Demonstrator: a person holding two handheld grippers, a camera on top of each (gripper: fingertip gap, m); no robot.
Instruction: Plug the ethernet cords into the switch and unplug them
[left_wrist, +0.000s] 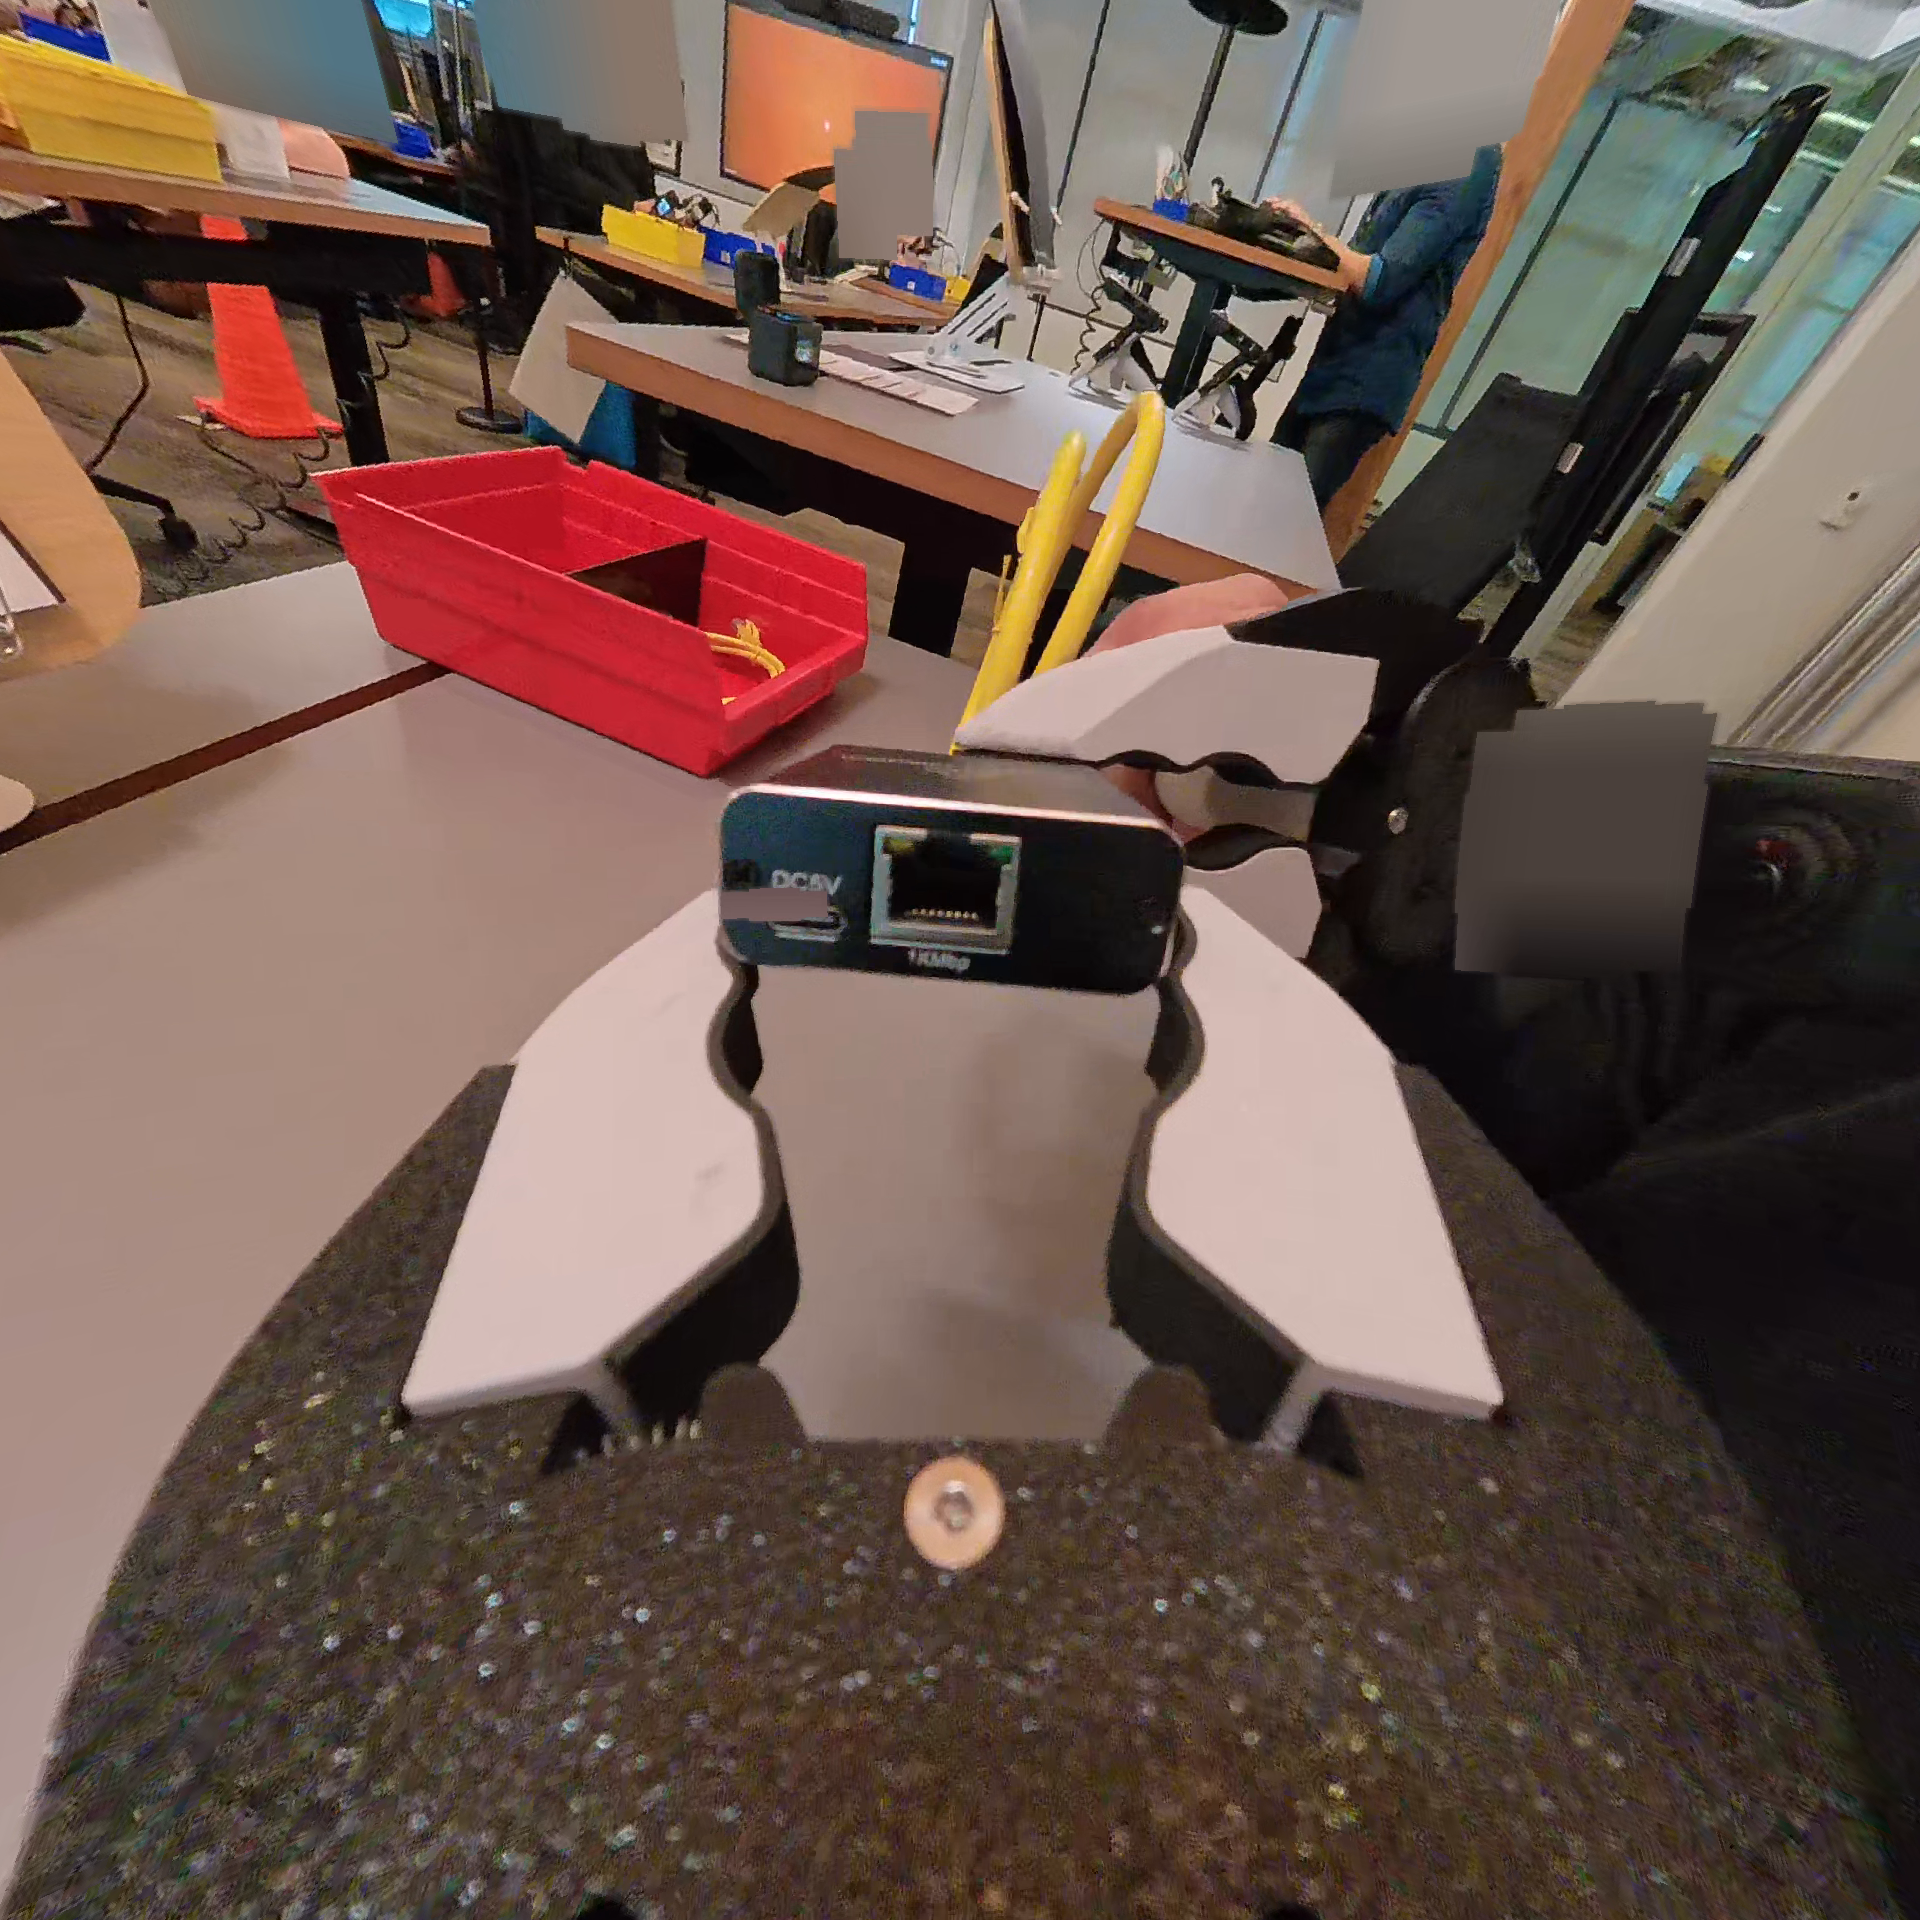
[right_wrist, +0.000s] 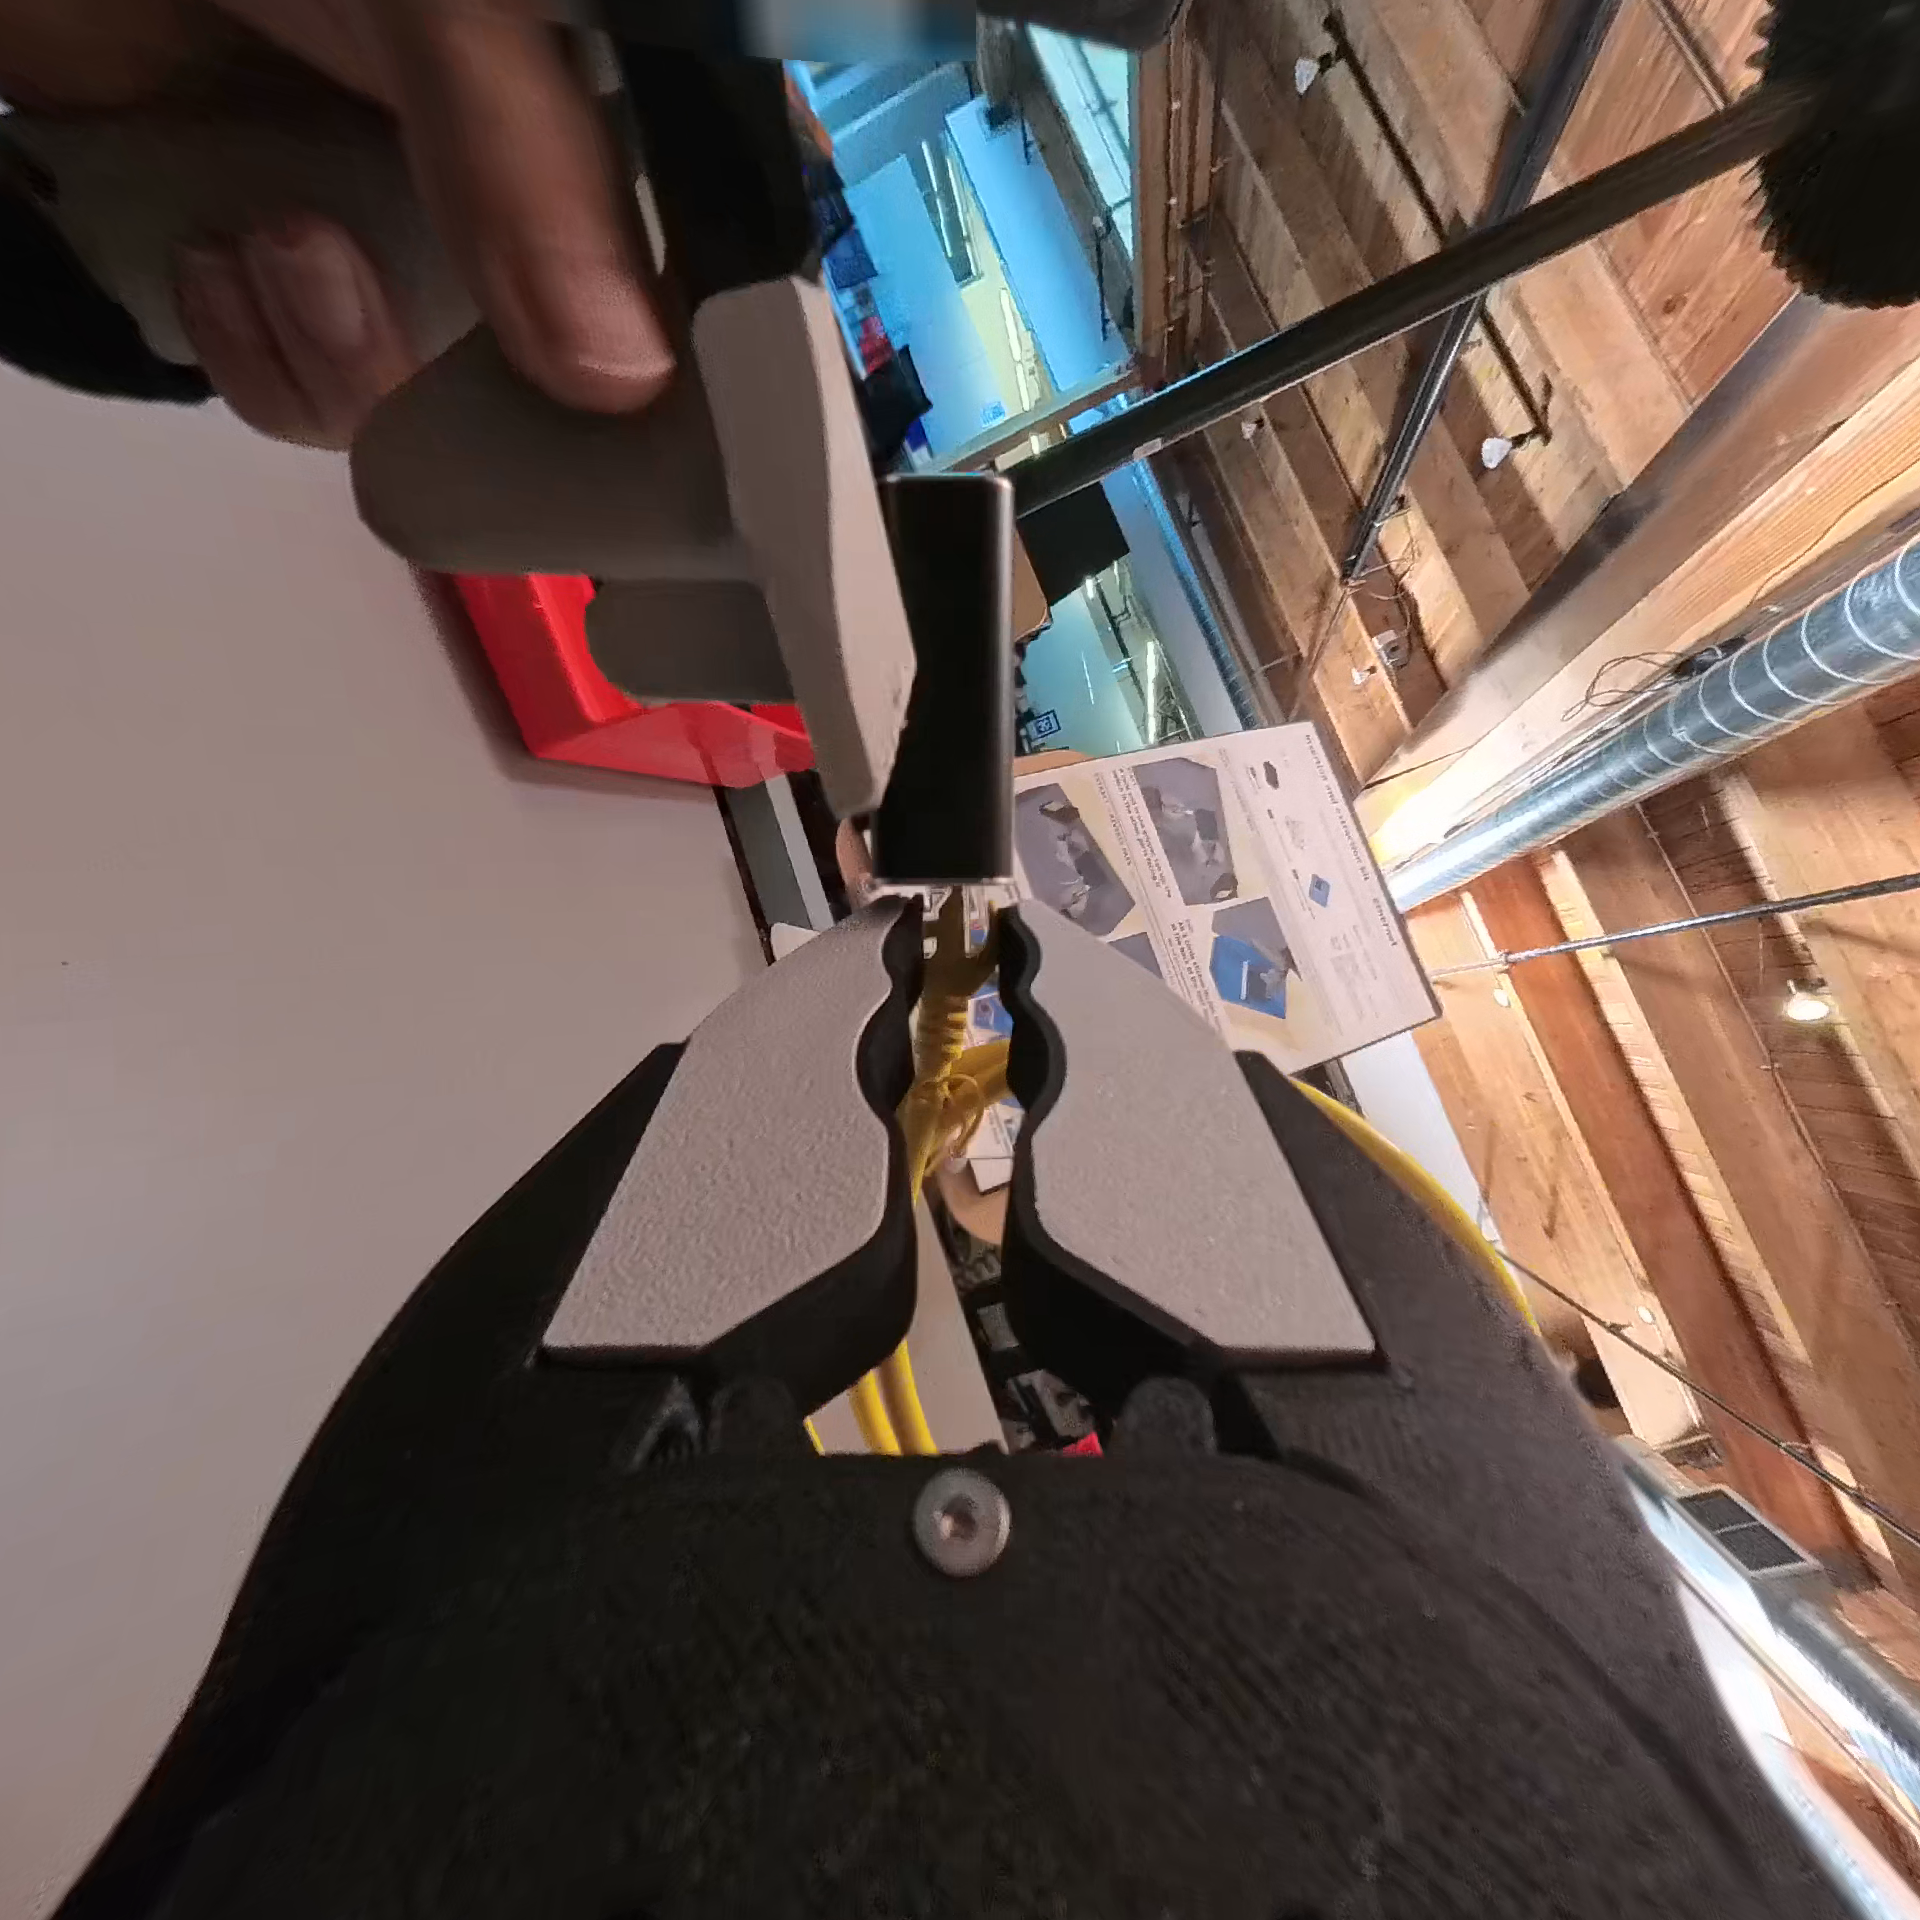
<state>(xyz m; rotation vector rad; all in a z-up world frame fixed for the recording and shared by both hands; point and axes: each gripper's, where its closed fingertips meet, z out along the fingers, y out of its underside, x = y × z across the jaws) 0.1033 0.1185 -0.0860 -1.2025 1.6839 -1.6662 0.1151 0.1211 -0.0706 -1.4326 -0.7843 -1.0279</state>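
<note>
In the left wrist view my left gripper (left_wrist: 951, 961) is shut on the small black switch (left_wrist: 951, 883), pinching its two sides just above the grey table (left_wrist: 312, 987). The switch's near face shows one empty ethernet port (left_wrist: 943, 888). My right gripper (right_wrist: 958, 925) is shut on the boot of a yellow ethernet cord (right_wrist: 940, 1023). Its clear plug (right_wrist: 975, 902) sits at the far end of the switch (right_wrist: 945, 686), partly in a port. How deep it sits is hidden. The cord loops up behind the switch (left_wrist: 1107, 540).
A red bin (left_wrist: 592, 592) stands on the table at the back left with another yellow cord (left_wrist: 748, 649) in it. Desks, an orange cone (left_wrist: 255, 353) and people are farther back. A black monitor stand (left_wrist: 1621, 436) is at the right.
</note>
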